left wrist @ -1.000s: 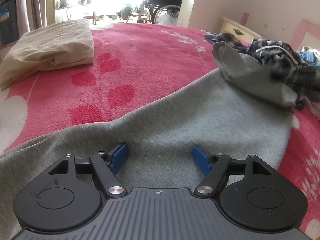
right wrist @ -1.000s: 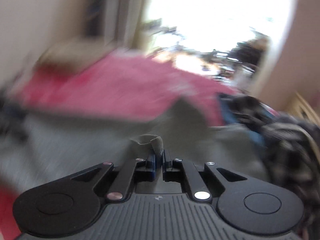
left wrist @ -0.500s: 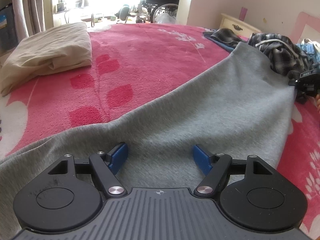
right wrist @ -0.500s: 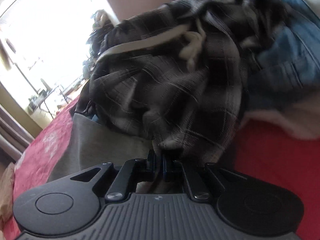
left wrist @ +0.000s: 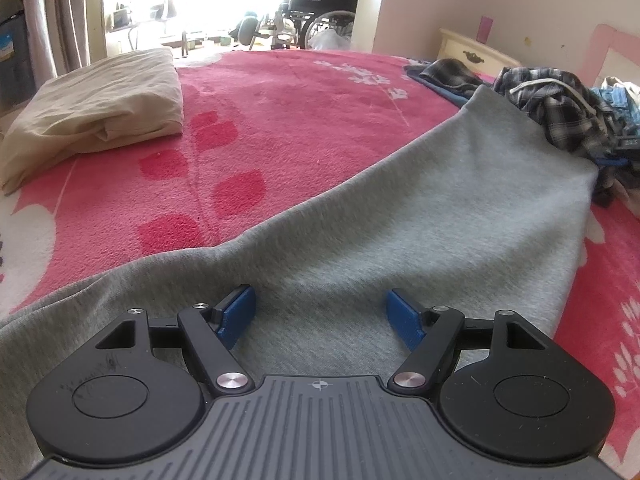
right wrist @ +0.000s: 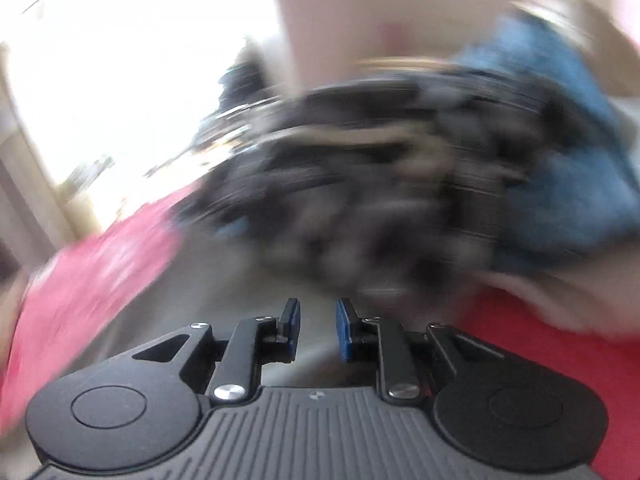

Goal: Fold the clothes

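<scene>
A grey garment [left wrist: 420,216] lies spread flat on the pink bedspread [left wrist: 280,120], reaching from below my left gripper to the far right. My left gripper [left wrist: 322,310] hovers low over its near part, open, with only flat cloth under the blue pads. In the blurred right wrist view my right gripper [right wrist: 318,326] has a narrow gap between its pads and its jaws are opening; nothing is pinched between them. The grey garment [right wrist: 224,292] shows below and left of it. A dark plaid garment [right wrist: 380,200] lies just ahead.
A folded beige cloth [left wrist: 96,112] rests at the far left of the bed. A pile of plaid [left wrist: 560,108] and blue clothes [right wrist: 560,160] sits at the right, by a cream nightstand [left wrist: 472,50]. A wheelchair [left wrist: 320,12] stands by the bright window.
The folded-over far corner of the grey garment got pulled out flat to the right. My right gripper, shut on grey cloth a second ago, now shows a gap with no cloth in it.
</scene>
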A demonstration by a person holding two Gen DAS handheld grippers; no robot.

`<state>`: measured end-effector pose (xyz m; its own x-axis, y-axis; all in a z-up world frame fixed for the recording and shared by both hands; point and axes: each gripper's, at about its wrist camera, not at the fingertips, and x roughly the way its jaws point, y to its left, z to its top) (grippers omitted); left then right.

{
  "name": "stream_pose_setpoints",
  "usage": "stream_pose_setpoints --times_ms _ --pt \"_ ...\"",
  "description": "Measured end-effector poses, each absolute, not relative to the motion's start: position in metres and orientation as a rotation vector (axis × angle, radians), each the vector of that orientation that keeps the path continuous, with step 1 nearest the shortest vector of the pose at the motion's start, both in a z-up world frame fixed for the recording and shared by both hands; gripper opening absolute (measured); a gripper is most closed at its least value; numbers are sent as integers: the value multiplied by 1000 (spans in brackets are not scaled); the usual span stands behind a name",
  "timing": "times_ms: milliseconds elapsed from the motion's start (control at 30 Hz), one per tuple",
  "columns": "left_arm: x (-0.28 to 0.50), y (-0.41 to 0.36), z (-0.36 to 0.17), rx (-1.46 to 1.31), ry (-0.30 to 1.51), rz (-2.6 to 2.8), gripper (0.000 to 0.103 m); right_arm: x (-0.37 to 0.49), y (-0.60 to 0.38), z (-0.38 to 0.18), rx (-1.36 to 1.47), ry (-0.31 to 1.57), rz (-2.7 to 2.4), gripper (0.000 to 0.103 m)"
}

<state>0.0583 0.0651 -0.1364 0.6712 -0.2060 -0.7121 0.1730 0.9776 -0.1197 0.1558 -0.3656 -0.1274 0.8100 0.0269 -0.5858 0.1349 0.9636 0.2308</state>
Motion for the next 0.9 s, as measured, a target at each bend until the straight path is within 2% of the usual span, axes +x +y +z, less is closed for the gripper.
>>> stream_pose_setpoints --times_ms 233,367,467,533,633,733,800,900 --pt "57 63 -137 -37 807 -205 74 233 -284 -129 88 692 234 23" --pt "57 62 -136 -39 807 -199 74 296 -277 -144 120 759 181 23" --pt "57 63 -135 -53 808 -192 74 326 -297 -155 190 778 31 10" --pt "57 64 -134 -63 809 -187 74 325 -300 -146 223 736 -32 10" --pt "57 65 -134 -77 809 -179 75 297 -285 -124 126 657 -65 20" --pt "57 66 -133 -91 810 -172 75 254 -275 -104 152 667 64 23" --pt "57 67 -132 -104 810 -165 74 215 -261 -93 175 684 144 34" --pt "45 81 -119 -198 778 -114 74 153 -240 -80 211 707 219 37"
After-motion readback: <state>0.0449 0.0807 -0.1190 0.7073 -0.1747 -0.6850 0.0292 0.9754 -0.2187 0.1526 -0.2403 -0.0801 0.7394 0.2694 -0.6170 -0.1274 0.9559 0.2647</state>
